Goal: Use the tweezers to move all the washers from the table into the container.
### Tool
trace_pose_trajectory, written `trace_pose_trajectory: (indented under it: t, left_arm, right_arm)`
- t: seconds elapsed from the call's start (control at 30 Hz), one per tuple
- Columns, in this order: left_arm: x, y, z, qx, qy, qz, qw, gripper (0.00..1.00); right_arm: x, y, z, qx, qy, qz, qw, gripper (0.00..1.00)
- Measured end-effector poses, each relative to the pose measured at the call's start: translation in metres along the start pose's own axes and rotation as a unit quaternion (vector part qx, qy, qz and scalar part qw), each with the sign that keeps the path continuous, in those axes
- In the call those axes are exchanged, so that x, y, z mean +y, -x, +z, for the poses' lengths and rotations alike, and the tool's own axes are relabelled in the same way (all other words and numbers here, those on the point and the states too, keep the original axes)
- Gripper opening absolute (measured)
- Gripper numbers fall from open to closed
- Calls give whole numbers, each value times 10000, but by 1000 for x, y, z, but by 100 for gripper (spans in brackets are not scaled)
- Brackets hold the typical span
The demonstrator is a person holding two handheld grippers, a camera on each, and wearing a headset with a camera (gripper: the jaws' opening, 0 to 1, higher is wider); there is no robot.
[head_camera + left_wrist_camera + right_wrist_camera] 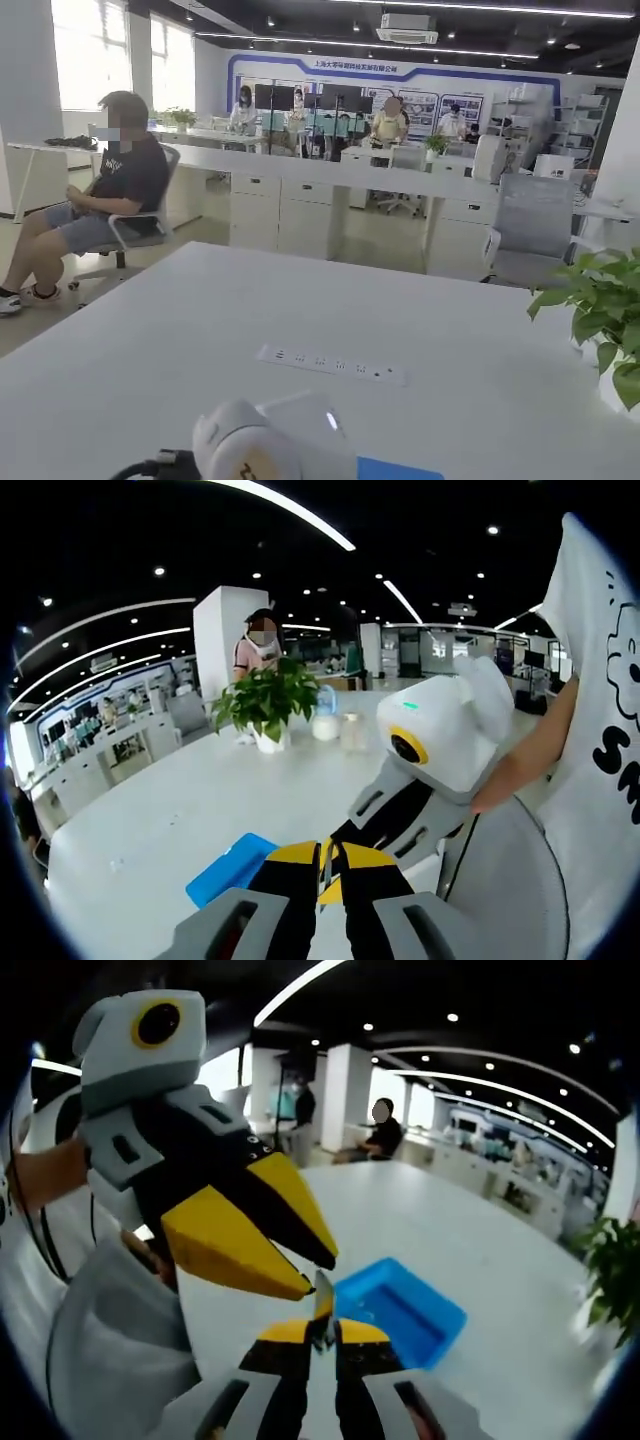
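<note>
Jaws on your right gripper (322, 1332) are pinched together on the tweezers (322, 1295), whose thin metal tip pokes up just past the jaw ends, and the blue container (400, 1310) lies on the white table (480, 1230) right beyond that tip. Your left gripper (328, 865) has its jaws closed as well, yellow ends pressed together, and in the right gripper view it hangs just beside the right one with its beak tipped down almost onto the tweezers. Over by the table's far side a plant (265, 700) stands in its white pot, well apart from the container.
</note>
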State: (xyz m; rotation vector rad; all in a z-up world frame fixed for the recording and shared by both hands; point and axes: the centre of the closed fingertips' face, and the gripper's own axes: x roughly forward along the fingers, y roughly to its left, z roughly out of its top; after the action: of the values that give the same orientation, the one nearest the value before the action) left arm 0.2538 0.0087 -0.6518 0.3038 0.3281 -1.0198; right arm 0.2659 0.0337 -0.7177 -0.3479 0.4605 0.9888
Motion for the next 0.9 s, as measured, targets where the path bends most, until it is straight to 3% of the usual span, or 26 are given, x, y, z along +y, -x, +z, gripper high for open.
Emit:
trace_pose_trajectory:
  t: [0.2, 0.3, 0.63, 0.77, 0.9]
  left_arm:
    - [-6, -6, -3, 162, -265, -110, 9995, 1]
    - [-11, -7, -7, 262, -793, -339, 9959, 0]
    - [-12, -11, -23, 366, -919, -522, 9937, 0]
    - [-14, -14, -34, 454, -1041, -628, 9915, 0]
    - [-15, -19, -50, 620, -1170, -649, 9891, 0]
  right_arm:
    - [4, -1, -2, 51, 53, 69, 9999, 5]
    - [6, -1, -7, 116, 150, 67, 9998, 5]
    - [5, -4, -25, 340, 408, 32, 9986, 5]
    - [4, -8, -34, 485, 651, -22, 9967, 5]
    - [0, -14, -47, 647, 570, -92, 9962, 6]
